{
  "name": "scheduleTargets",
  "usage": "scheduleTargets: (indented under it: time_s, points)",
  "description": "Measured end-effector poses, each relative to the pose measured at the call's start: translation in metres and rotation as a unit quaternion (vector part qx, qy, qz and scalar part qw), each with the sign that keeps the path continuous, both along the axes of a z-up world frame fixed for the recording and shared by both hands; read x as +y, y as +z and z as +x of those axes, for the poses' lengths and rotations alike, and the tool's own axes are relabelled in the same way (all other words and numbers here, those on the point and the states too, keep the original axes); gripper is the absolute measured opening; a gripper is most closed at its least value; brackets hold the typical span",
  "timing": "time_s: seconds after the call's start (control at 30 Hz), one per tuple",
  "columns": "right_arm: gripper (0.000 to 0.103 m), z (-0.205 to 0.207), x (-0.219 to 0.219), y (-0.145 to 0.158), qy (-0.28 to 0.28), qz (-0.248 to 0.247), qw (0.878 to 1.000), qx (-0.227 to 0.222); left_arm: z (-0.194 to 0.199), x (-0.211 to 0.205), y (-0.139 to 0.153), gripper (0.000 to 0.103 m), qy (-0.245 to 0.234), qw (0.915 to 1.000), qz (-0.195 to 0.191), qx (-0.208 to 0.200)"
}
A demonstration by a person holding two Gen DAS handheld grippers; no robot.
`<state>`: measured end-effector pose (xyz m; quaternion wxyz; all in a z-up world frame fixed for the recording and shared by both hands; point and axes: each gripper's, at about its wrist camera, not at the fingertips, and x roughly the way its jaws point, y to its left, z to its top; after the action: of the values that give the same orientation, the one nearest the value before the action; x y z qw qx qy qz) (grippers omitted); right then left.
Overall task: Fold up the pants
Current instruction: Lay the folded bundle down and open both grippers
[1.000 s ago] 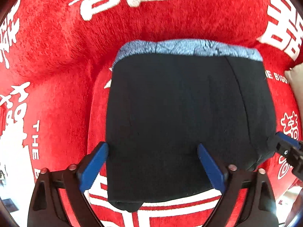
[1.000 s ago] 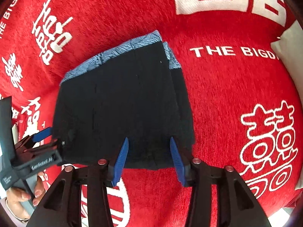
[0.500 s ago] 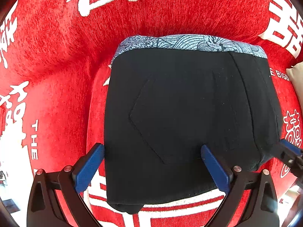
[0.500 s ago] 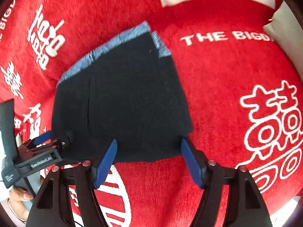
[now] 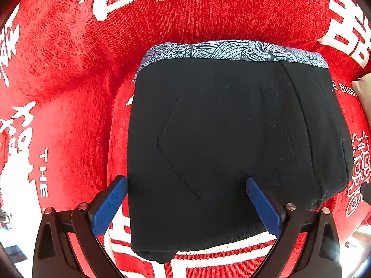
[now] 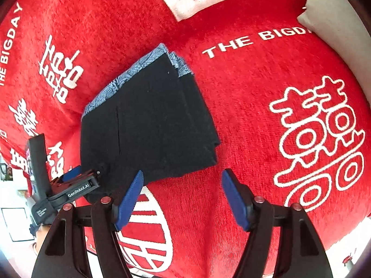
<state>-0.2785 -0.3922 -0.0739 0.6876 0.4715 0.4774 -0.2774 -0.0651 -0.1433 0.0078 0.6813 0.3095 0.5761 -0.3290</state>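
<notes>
The black pants lay folded into a compact block on the red blanket, patterned blue waistband at the far edge. I held the left gripper above the near edge, jaws wide apart, nothing clamped. My right gripper sat over bare blanket beside the near corner; its jaws had just been opening and were empty.

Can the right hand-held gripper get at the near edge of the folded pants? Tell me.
Probably yes. The right hand-held gripper is open, empty and just short of the folded pants, with only bare red blanket between them.
</notes>
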Motion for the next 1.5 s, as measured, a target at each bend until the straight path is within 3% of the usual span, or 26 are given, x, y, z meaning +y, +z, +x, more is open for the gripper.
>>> scheduleTargets:
  time_s: [0.7,1.5]
  points:
    - [0.074,0.013,-0.009,-0.001,0.001,0.019,1.0,-0.01,0.006,0.0,-0.004,0.102,0.001,0.9999,0.008,0.013]
    - [0.074,0.042,-0.014,-0.004,0.054,0.015,0.998,0.007,0.021,0.009,-0.015,0.103,0.01,0.9986,0.0,0.052]
